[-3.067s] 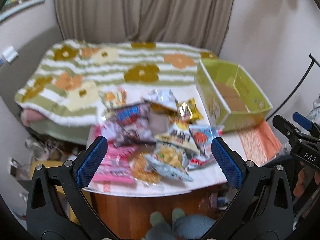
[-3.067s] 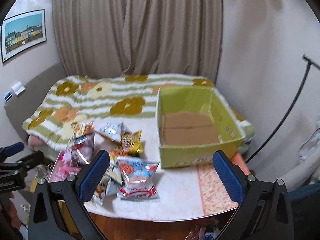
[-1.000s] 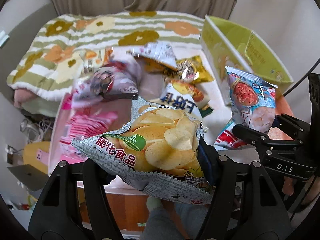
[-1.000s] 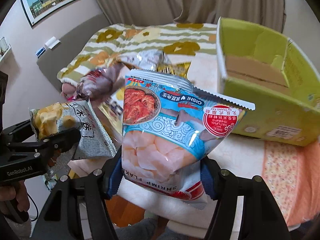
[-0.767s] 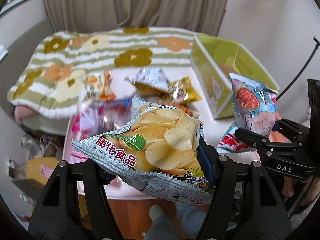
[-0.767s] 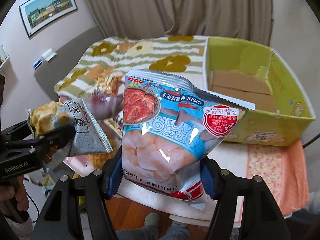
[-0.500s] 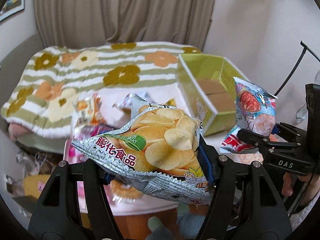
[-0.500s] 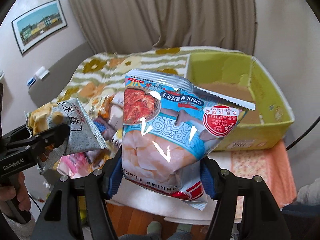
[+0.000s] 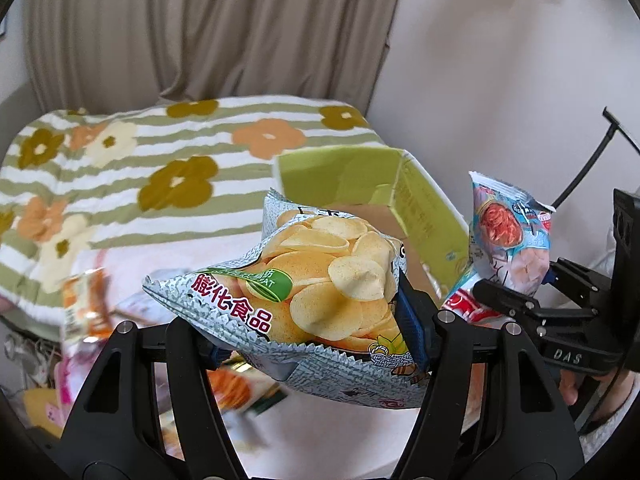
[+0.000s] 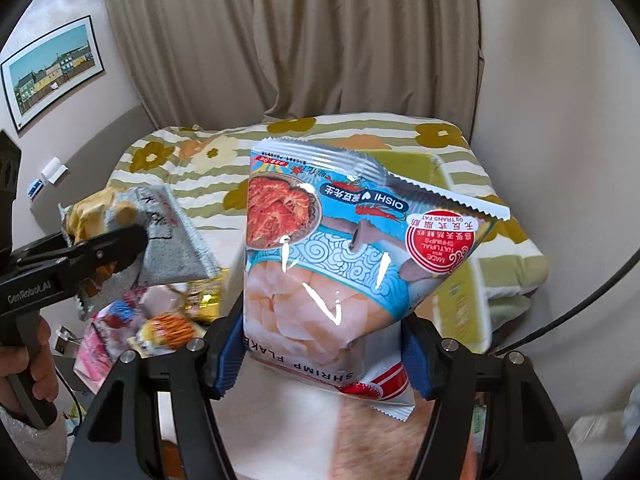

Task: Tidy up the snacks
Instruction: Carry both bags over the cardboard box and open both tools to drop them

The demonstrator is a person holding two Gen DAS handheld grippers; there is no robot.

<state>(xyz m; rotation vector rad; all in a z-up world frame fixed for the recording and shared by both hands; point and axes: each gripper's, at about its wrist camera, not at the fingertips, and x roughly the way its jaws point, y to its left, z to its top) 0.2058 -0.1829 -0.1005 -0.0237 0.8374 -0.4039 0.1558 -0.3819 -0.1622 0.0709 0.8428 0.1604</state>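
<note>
My left gripper [image 9: 316,332] is shut on a grey potato chip bag [image 9: 316,284] and holds it in the air above the table. It also shows in the right wrist view [image 10: 132,248] at the left. My right gripper [image 10: 324,352] is shut on a blue shrimp flakes bag [image 10: 340,256], also lifted; this bag shows in the left wrist view [image 9: 508,236] at the right. The open green cardboard box [image 9: 424,208] stands behind both bags, mostly hidden in the right wrist view [image 10: 460,276].
Several loose snack packets [image 10: 160,320] lie on the white table [image 9: 340,432] at the left, blurred. A flowered striped blanket [image 9: 160,168] covers the sofa behind. A black cable [image 9: 588,168] runs along the right wall.
Both grippers have risen and swung right toward the green box, each carrying its bag. The snack pile has slid to the lower left of both views.
</note>
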